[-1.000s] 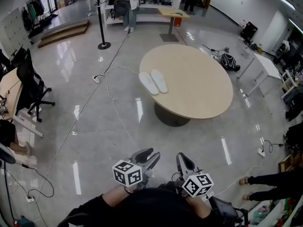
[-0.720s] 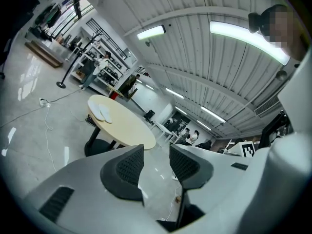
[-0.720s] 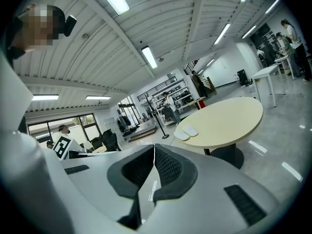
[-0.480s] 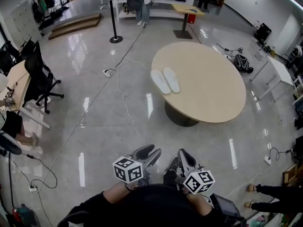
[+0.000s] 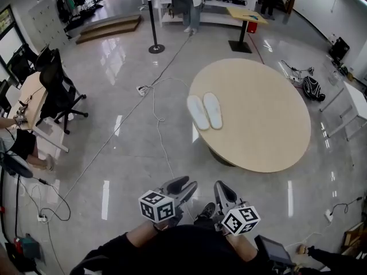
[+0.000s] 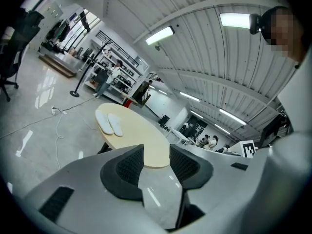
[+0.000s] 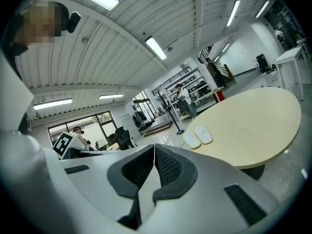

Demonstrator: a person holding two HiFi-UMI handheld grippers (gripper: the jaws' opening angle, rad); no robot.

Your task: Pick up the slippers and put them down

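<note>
Two white slippers (image 5: 205,111) lie side by side near the left edge of a round beige table (image 5: 269,130). They show small in the left gripper view as the slippers (image 6: 110,124) and in the right gripper view as the slippers (image 7: 197,136). My left gripper (image 5: 184,187) is held low and close to my body, far short of the table, jaws open and empty. My right gripper (image 5: 222,191) is beside it, jaws shut with nothing between them.
A cable (image 5: 157,125) runs across the glossy floor left of the table. A black post on a round base (image 5: 155,39) stands at the back. An office chair (image 5: 60,93) and desk stand at left; a person (image 5: 194,4) stands by shelves far back.
The table and slippers have drawn nearer and shifted right and down in the head view as I walk toward them. Both grippers keep their pose and jaw state.
</note>
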